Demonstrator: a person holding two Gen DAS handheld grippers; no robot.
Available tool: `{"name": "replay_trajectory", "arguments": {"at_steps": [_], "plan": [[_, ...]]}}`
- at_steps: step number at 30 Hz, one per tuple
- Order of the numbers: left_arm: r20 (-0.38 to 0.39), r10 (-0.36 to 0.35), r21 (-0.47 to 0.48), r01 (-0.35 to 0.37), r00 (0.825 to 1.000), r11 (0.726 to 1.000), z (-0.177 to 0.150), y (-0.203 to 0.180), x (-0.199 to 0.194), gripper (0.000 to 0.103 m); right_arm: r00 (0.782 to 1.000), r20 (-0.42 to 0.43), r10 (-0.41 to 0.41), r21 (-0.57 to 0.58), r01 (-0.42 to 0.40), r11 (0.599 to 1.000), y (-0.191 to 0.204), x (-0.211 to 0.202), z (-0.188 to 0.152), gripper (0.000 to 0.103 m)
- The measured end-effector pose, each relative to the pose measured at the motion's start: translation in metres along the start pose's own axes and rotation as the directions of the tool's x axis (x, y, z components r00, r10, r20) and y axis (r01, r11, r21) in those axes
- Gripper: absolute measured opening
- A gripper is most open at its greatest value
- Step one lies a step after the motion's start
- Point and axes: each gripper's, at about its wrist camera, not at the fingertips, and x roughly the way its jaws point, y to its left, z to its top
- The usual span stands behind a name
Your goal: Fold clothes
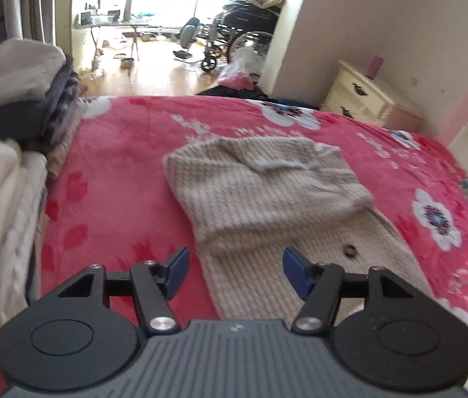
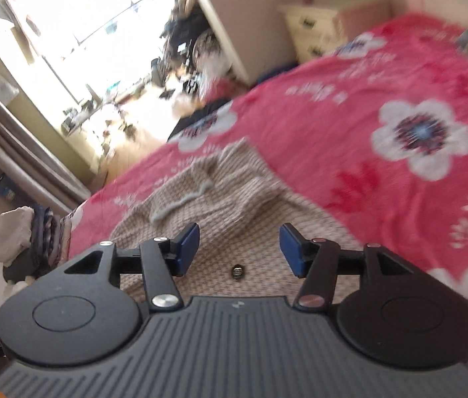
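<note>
You are hovering between folds with the left gripper (image 1: 235,273) and right gripper (image 2: 239,250) both parted and empty above the half-folded beige sweater (image 1: 260,192) lying on the red bedspread (image 1: 127,152), so next you are needing a fresh grip on its near hem.

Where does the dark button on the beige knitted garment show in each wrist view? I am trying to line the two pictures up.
Left wrist view: the dark button lies low and right of centre, just right of the right blue pad.
Right wrist view: the dark button sits low at centre, between the open tongs.
Shared landmark: the cream nightstand by the wall.
</note>
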Motion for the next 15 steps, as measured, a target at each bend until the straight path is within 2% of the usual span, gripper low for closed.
{"name": "replay_trajectory", "arguments": {"at_steps": [4, 8, 12, 15], "plan": [[-0.082, -0.07, 0.012, 0.071, 0.994, 0.997, -0.009, -0.002, -0.003, 0.065, 0.992, 0.077, -0.096, -0.007, 0.096, 0.995, -0.008, -0.047, -0.017, 0.054], [-0.175, -0.132, 0.069, 0.146, 0.976, 0.987, -0.006, 0.001, 0.013, 0.067, 0.974, 0.125, -0.188, 0.105, 0.175, 0.979, -0.012, -0.081, -0.029, 0.054], [-0.295, -0.197, 0.125, 0.242, 0.935, 0.962, 0.001, -0.003, 0.056, 0.066, 0.944, 0.179, -0.279, 0.254, 0.23, 0.94, -0.008, -0.125, -0.047, 0.054], [-0.375, -0.24, 0.152, 0.315, 0.895, 0.937, 0.008, -0.012, 0.088, 0.066, 0.906, 0.215, -0.365, 0.329, 0.285, 0.901, 0.004, -0.166, -0.056, 0.054]]}}
